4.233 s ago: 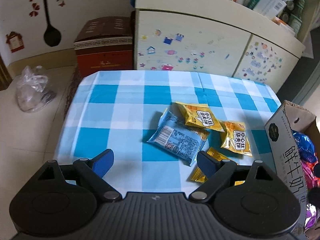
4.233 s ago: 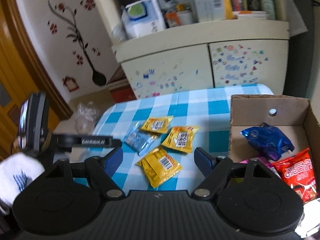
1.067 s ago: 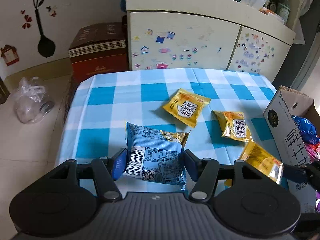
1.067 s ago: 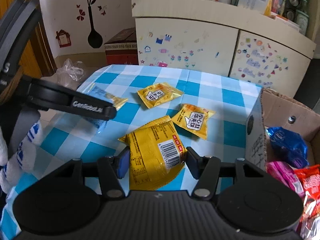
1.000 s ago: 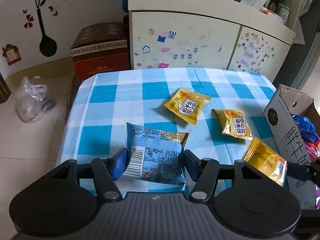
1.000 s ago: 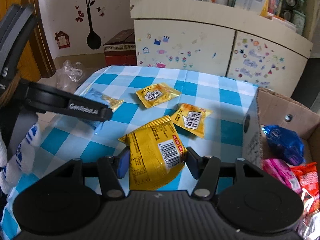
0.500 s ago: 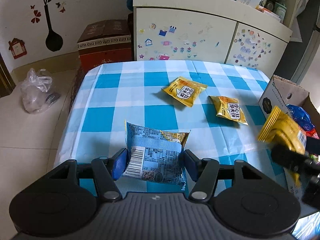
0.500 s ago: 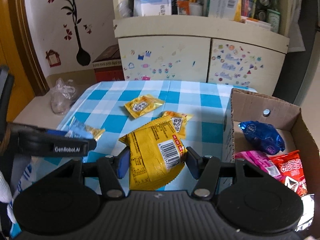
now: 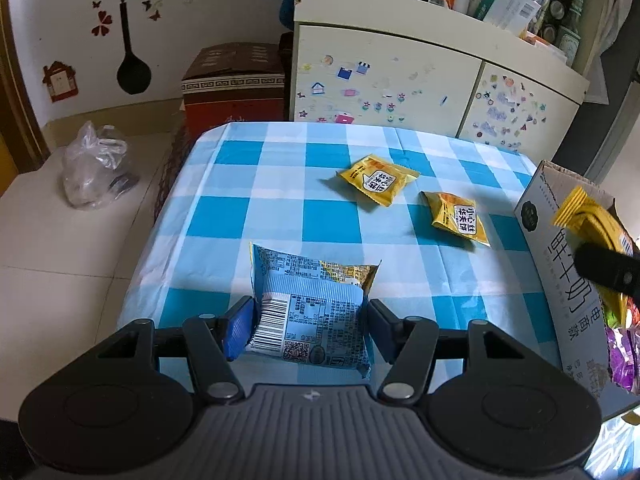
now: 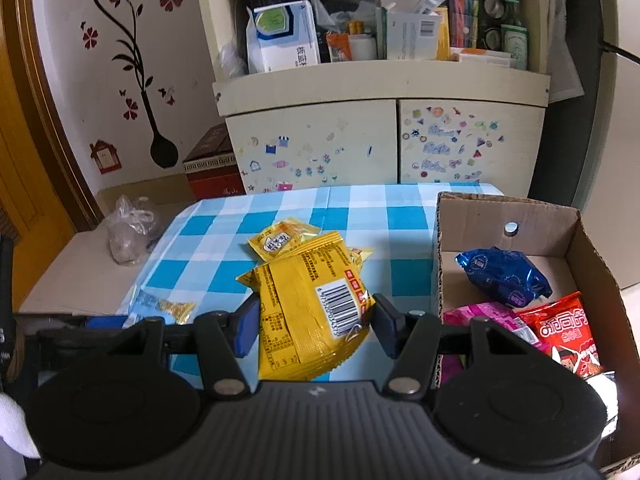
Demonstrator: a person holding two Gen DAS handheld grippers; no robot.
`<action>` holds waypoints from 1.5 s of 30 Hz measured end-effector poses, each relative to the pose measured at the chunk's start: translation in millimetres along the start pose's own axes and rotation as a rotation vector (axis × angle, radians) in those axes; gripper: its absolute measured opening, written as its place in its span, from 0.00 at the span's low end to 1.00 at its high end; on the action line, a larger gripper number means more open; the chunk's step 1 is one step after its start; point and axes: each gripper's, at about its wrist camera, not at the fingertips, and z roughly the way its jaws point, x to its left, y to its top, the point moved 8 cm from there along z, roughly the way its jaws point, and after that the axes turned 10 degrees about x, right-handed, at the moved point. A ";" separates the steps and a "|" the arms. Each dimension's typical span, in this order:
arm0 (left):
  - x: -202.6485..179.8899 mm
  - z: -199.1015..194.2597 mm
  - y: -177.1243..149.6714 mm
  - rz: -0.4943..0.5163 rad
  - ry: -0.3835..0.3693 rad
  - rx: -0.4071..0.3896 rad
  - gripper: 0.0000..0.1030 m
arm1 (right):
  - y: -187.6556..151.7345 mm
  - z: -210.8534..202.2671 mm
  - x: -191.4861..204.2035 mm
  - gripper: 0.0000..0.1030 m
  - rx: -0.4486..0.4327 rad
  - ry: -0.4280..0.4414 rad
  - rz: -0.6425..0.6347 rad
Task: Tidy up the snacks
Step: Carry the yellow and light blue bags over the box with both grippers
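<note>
My left gripper (image 9: 307, 328) is shut on a light blue snack packet (image 9: 308, 312), held above the near edge of the checked table (image 9: 280, 216). My right gripper (image 10: 312, 330) is shut on a yellow snack packet (image 10: 308, 304), held above the table just left of the cardboard box (image 10: 592, 256). That packet also shows in the left wrist view (image 9: 592, 220), at the box's rim. Two yellow packets (image 9: 378, 178) (image 9: 458, 214) lie on the table. The box holds a dark blue packet (image 10: 504, 276), a pink one (image 10: 488, 318) and a red one (image 10: 564, 332).
A cream cupboard (image 9: 420, 84) with stickers stands behind the table, its top crowded with boxes and bottles. A dark red carton (image 9: 232, 84) and a clear plastic bag (image 9: 94, 168) sit on the floor to the left.
Both grippers closed on their packets and lifted them. The right gripper has carried the yellow packet rightward, up to the box. The left gripper has held the blue packet steady.
</note>
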 end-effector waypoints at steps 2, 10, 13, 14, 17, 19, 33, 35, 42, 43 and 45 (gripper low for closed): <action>-0.9 -2.5 -3.2 -0.008 0.000 0.001 0.64 | 1.0 -2.8 -0.5 0.56 -0.006 0.005 0.004; -16.9 -13.2 -9.0 -0.008 -0.009 -0.006 0.64 | 8.0 -18.1 -12.9 0.56 -0.041 0.015 0.049; -29.0 -19.5 -7.7 0.005 -0.023 -0.018 0.64 | 11.9 -25.7 -23.5 0.56 -0.055 0.017 0.082; -34.3 -21.9 -6.9 0.012 -0.030 -0.022 0.64 | 13.3 -28.3 -27.2 0.56 -0.060 0.017 0.094; -51.0 -28.5 -4.4 0.033 -0.049 -0.036 0.64 | 17.3 -38.9 -41.8 0.56 -0.082 0.008 0.129; -63.2 -33.5 -2.8 0.045 -0.069 -0.042 0.64 | 20.0 -45.3 -52.4 0.56 -0.096 0.007 0.161; -154.0 -58.7 6.7 0.137 -0.196 -0.069 0.64 | 24.2 -87.2 -129.3 0.56 -0.183 -0.026 0.389; -168.4 -59.8 8.2 0.155 -0.212 -0.070 0.64 | 23.0 -90.7 -139.0 0.56 -0.189 -0.037 0.420; -213.8 -59.2 8.7 0.209 -0.261 -0.057 0.64 | 17.7 -98.2 -166.7 0.57 -0.206 -0.084 0.515; -218.9 -58.8 8.4 0.214 -0.266 -0.055 0.64 | 17.0 -98.8 -169.1 0.57 -0.209 -0.089 0.527; -229.0 -56.7 7.9 0.227 -0.273 -0.049 0.64 | 16.0 -99.4 -174.2 0.57 -0.213 -0.097 0.549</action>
